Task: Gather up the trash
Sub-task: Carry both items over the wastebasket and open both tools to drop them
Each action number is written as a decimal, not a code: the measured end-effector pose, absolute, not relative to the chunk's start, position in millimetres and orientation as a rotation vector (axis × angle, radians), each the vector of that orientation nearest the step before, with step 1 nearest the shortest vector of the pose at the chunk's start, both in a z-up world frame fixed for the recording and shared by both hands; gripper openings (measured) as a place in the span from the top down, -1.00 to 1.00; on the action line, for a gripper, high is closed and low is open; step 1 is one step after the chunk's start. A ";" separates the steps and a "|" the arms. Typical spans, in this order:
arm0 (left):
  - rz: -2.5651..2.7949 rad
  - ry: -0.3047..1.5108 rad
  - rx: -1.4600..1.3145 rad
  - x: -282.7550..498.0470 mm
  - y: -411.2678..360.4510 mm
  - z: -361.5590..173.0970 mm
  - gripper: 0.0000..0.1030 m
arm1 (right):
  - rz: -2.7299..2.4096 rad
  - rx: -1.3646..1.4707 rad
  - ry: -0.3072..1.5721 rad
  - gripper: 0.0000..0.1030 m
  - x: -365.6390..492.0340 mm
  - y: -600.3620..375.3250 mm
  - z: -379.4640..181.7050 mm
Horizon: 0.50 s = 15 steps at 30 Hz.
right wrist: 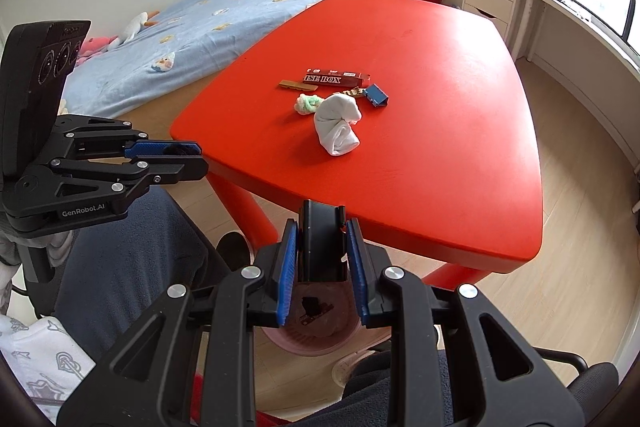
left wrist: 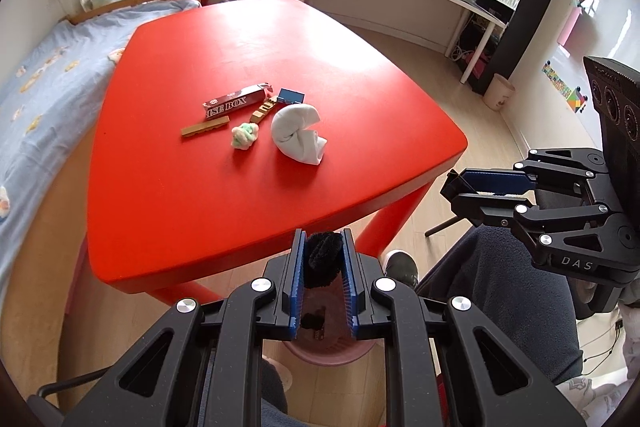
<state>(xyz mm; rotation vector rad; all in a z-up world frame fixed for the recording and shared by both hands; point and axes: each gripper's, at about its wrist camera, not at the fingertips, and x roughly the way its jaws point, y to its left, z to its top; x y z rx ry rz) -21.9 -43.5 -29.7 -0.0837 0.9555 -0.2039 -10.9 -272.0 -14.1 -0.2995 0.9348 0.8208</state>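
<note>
The left claw [left wrist: 323,255] was clenched on a black fuzzy wad [left wrist: 323,259], pinched between its blue pads just past the near edge of the red desk [left wrist: 248,207]. The right claw [right wrist: 322,247] gripped a flat black box [right wrist: 322,243], held upright between its own blue pads, also just off the desk's near edge. Below both claws, on the floor, stood a pink basket [right wrist: 320,341] with dark scraps lying inside it; it showed through the gap of each claw. More trash lay in a loose cluster toward the middle of the desk: a dark red carton [left wrist: 236,102] printed with the letters "ISE BOX", a tan ridged strip [left wrist: 205,128] just beside it, a small crumpled ball of green and pale paper [left wrist: 244,136], a larger twisted white wad [left wrist: 298,135] nearest the claws, a small blue box [left wrist: 291,95] at the far side, and a gold-coloured wrapper [left wrist: 264,110] between the carton and the blue box. Each claw appeared in the other's view, side by side above the person's dark trousers [left wrist: 512,291]. A bed with a light blue cover [right wrist: 208,15] ran along the desk's far side.
</note>
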 end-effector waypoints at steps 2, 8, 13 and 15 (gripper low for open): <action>-0.210 0.965 -0.081 -27.1 -46.6 -33.3 0.68 | 0.826 -0.298 0.951 0.53 -14.2 -273.5 -18.4; -0.232 0.997 -0.077 -33.8 -52.1 -45.4 0.67 | 0.846 -0.299 0.990 0.53 -22.8 -273.2 -30.5; -0.243 1.005 -0.080 -36.2 -54.3 -48.7 0.68 | 0.850 -0.292 1.003 0.53 -24.6 -274.0 -34.6; -0.246 1.004 -0.081 -36.8 -55.1 -48.8 0.68 | 0.852 -0.292 1.003 0.53 -24.6 -273.7 -34.8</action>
